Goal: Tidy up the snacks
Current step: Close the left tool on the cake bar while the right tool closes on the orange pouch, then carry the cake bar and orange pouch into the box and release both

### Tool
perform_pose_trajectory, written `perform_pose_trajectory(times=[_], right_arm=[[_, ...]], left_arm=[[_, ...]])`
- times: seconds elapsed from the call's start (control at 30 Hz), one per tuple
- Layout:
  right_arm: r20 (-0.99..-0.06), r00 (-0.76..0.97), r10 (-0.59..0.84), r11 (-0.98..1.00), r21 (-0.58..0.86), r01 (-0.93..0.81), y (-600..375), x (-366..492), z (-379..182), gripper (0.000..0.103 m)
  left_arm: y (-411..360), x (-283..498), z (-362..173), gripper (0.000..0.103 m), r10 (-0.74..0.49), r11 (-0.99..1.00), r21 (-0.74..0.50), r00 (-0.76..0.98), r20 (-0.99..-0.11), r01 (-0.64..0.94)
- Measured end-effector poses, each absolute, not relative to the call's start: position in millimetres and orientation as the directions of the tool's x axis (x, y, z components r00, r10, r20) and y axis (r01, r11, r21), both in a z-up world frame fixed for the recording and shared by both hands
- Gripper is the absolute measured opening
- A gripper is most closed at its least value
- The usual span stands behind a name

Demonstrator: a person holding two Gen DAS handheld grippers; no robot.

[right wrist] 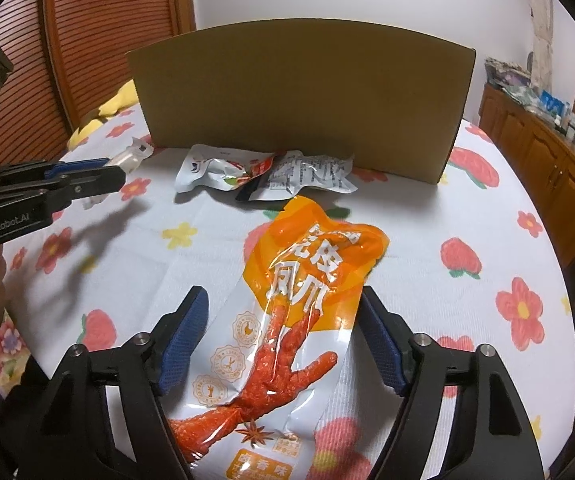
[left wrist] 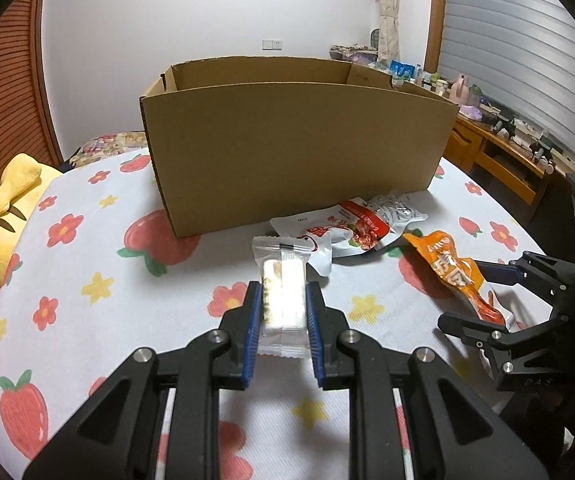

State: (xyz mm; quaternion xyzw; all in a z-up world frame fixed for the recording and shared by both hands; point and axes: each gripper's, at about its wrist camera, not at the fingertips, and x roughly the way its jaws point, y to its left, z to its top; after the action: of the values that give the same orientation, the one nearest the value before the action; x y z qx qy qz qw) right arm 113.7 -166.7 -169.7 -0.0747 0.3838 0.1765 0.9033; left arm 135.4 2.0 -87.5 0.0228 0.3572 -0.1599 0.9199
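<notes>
My left gripper (left wrist: pixel 283 288) is shut on a small clear-wrapped white snack bar (left wrist: pixel 283 272), held above the cloth in front of the open cardboard box (left wrist: pixel 295 140). In the right wrist view the left gripper (right wrist: pixel 117 174) comes in from the left with the bar (right wrist: pixel 133 154) sticking out. An orange chicken-foot packet (right wrist: pixel 307 280) lies flat between the fingers of my right gripper (right wrist: pixel 283 294). Its jaws stand wide, with a gap at the left pad (right wrist: pixel 187 328). The left wrist view shows the right gripper (left wrist: pixel 467 300) astride that packet (left wrist: pixel 451 264).
A white-and-red packet (left wrist: pixel 323 232) and a grey printed packet (left wrist: pixel 397 208) lie against the box's front wall. A flower-and-strawberry cloth (left wrist: pixel 127 280) covers the table. A yellow plush (left wrist: pixel 7 220) sits at the left edge, and a cluttered wooden desk (left wrist: pixel 499 132) stands at the right.
</notes>
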Motion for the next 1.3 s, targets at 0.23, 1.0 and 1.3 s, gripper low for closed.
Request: perform_pose_trajectory(times=[0.23,1.0,1.3], right_arm=[[-0.723,0.630,0.283,0.924,0.028,-0.382,-170,115,-168,0.062],[-0.719,0.634,0.284,0.919,0.017,-0.393,-170,112,-160,0.051],[-0.699,0.653,0.292,0.922,0.025,-0.386,-176,107,-153,0.050]], left_arm=[[1,134,-91,0.019,-0.283,0.947,-0.081,0.690,-0.666,0.310],[-3,129,-86,0.019,-0.292,0.944,-0.079,0.698,-0.654,0.321],[-6,126,-80,0.019,-0.296,0.942,-0.074,0.706,-0.643,0.328]])
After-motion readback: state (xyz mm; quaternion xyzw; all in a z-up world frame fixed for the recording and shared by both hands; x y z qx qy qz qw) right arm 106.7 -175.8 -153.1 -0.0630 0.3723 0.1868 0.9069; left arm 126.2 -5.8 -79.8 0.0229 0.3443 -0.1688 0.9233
